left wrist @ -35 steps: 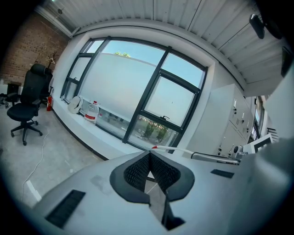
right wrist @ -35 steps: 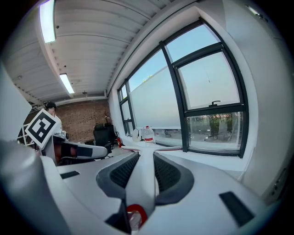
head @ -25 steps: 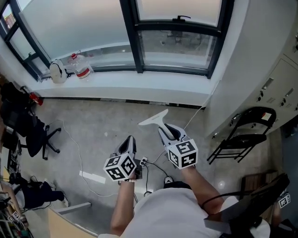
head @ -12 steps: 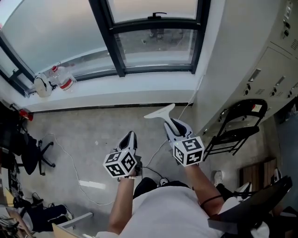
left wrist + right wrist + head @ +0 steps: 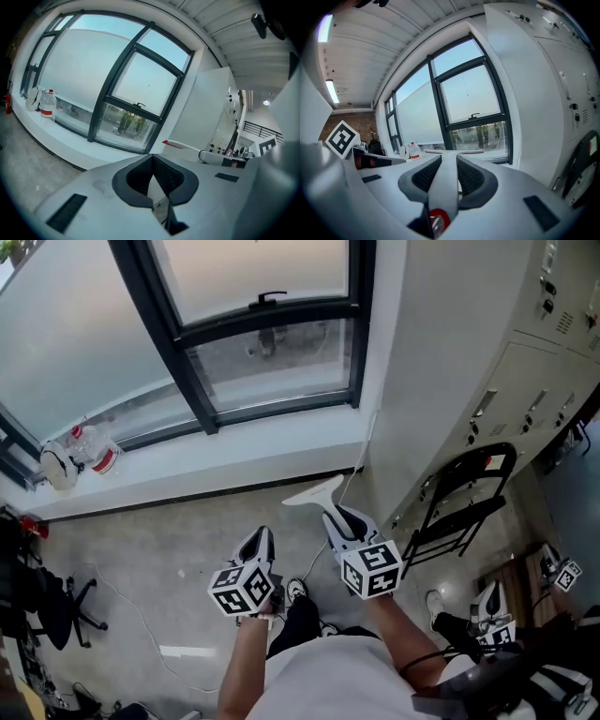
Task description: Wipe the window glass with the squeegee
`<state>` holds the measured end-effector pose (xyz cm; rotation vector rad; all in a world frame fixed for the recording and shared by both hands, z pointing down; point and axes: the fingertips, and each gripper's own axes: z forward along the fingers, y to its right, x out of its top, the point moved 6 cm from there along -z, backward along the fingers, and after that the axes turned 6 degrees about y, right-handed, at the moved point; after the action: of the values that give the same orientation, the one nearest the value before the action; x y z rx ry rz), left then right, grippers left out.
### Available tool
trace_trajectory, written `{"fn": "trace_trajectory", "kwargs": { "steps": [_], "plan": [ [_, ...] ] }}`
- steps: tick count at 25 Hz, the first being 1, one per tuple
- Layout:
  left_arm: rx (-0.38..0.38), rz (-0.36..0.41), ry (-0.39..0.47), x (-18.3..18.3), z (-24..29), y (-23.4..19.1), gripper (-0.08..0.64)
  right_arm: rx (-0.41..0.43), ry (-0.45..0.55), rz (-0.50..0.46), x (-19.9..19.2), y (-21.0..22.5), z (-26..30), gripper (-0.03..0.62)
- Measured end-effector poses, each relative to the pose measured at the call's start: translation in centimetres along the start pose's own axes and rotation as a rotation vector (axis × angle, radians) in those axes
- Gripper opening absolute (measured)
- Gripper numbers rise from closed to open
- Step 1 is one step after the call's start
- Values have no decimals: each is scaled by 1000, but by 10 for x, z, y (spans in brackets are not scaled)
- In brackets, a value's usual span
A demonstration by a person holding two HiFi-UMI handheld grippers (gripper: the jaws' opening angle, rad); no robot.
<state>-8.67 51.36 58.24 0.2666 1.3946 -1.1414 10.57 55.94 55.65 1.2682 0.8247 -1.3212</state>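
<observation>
Grey floor is lying below the window; one bottle is sitting on its sill; right gripper is squeezing one squeegee; left gripper is pinching shut, empty.

Window ahead, bottle on sill left, cabinet & chair right
</observation>
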Motion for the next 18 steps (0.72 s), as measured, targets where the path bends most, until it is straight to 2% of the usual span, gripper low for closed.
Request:
{"fn": "trace_trajectory", "kwargs": {
  "steps": [11,18],
  "plan": [
    [-162,15,-53,56,103,-34,0,-142,45,5,36,24,85,87],
    [-222,44,-61,94,151,-55,0,-193,71,-41,60,26,134,87]
  ]
}}
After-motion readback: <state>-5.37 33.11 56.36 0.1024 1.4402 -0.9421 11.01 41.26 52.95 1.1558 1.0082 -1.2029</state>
